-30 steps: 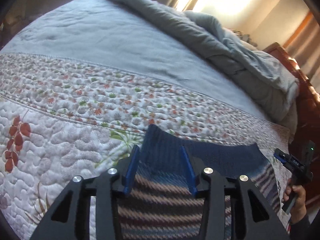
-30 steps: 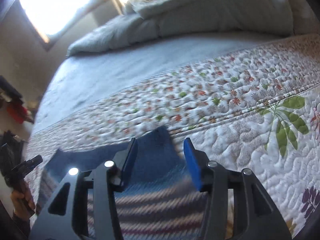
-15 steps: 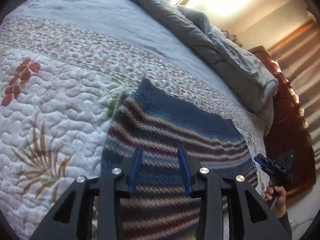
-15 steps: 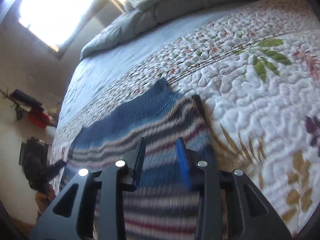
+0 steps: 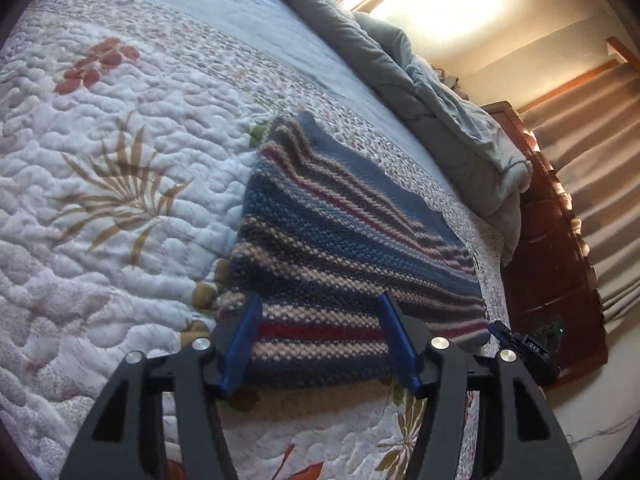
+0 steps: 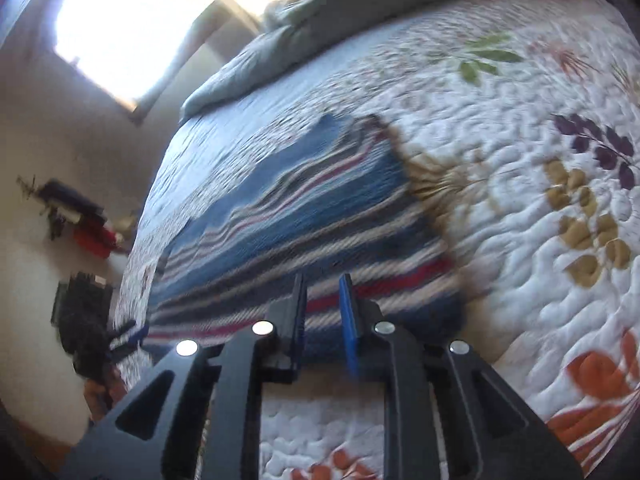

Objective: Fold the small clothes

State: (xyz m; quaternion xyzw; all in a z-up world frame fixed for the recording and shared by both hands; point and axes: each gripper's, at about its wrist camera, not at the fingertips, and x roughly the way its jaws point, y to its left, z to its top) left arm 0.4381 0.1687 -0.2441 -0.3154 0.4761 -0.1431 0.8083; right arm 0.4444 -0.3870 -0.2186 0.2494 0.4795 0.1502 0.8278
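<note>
The striped knit cloth (image 5: pixel 344 252) lies flat on the flowery quilt (image 5: pixel 100 200) on the bed. The left gripper (image 5: pixel 318 336) hangs over the cloth's near edge. Its blue fingers (image 5: pixel 244 336) have just been opening and stand wide apart, pressing on nothing. The right gripper (image 6: pixel 323 320) is over the same edge. Its fingers have just been closing; a thin gap is left, with nothing pinched between them. Only the left view shows a wooden bed end (image 5: pixel 560 240). Only the right view shows the bright window (image 6: pixel 132 28).
</note>
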